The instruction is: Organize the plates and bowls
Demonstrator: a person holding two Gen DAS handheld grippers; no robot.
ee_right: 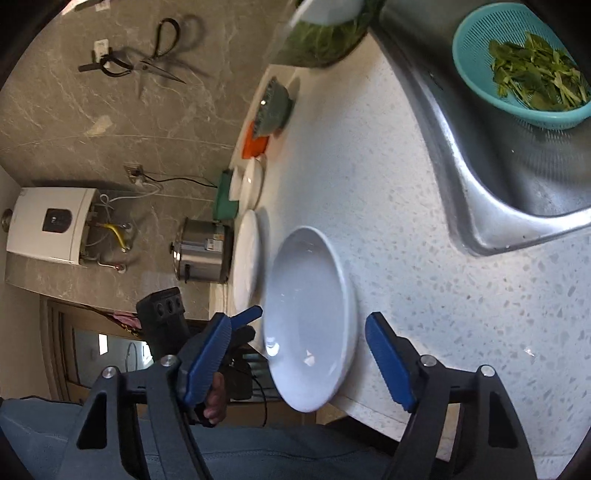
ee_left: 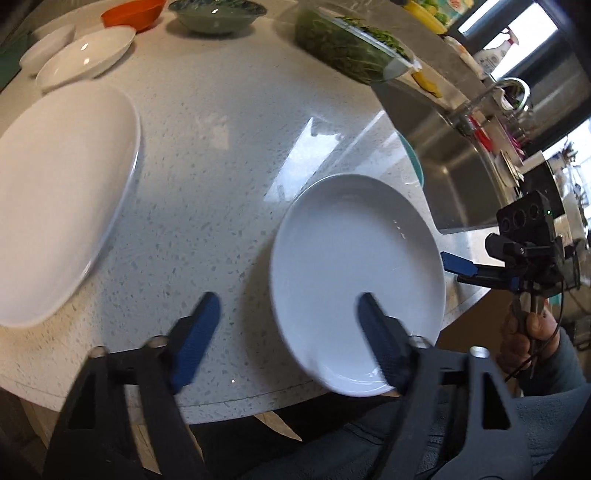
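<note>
A deep white plate lies near the counter's front edge, its near rim overhanging it. My left gripper is open and straddles the plate's left rim, one finger over the inside and one over the counter. My right gripper is open at the opposite side, with the same plate between its fingers and a gap at each pad. A large flat white plate rests to the left. At the back stand a white shallow bowl, a small white bowl, an orange bowl and a green bowl.
A steel sink opens just right of the plate and holds a teal colander of greens. A glass bowl of greens stands at the back. A rice cooker sits beyond the counter's far end. A person's sleeve is below the counter edge.
</note>
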